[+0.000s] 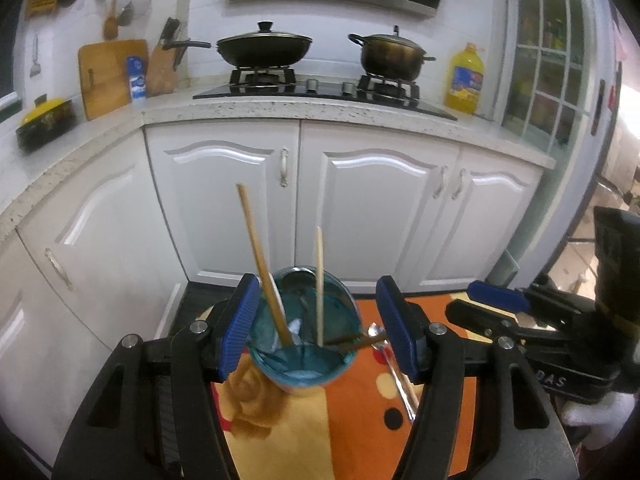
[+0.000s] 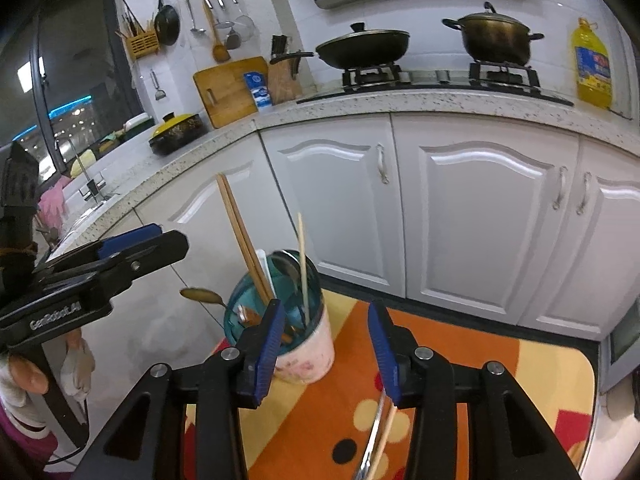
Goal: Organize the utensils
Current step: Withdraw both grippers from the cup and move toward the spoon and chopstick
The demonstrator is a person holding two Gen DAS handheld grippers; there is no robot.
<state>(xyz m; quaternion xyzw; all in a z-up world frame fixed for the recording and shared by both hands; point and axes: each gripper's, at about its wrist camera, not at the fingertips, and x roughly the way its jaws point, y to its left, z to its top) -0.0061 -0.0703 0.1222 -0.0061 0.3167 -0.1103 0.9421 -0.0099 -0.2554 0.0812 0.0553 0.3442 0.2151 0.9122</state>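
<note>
A white cup (image 2: pixel 314 360) with a teal inside (image 1: pixel 308 374) stands on an orange and yellow mat (image 2: pixel 460 344). It holds pale chopsticks (image 2: pixel 240 240), a thin stick (image 1: pixel 319 280), a metal spoon (image 2: pixel 290 272) and a bronze spoon (image 2: pixel 200 294) jutting over its left rim. My left gripper (image 1: pixel 316 286) is open wide, and the cup shows between its fingers. In the right wrist view the left gripper (image 2: pixel 172 238) hangs up and left of the cup, clear of it. My right gripper (image 2: pixel 325 306) is open just right of the cup. A metal spoon (image 1: pixel 396 372) and a chopstick (image 2: pixel 384 436) lie on the mat below it.
White cabinet doors (image 2: pixel 472 208) stand behind the table. Above them a speckled counter (image 1: pixel 360 110) carries a hob with a wok (image 1: pixel 264 46) and a pot (image 1: pixel 390 54), an oil bottle (image 1: pixel 464 80), a cutting board (image 1: pixel 110 74) and a knife block. A sink (image 2: pixel 94 190) is far left.
</note>
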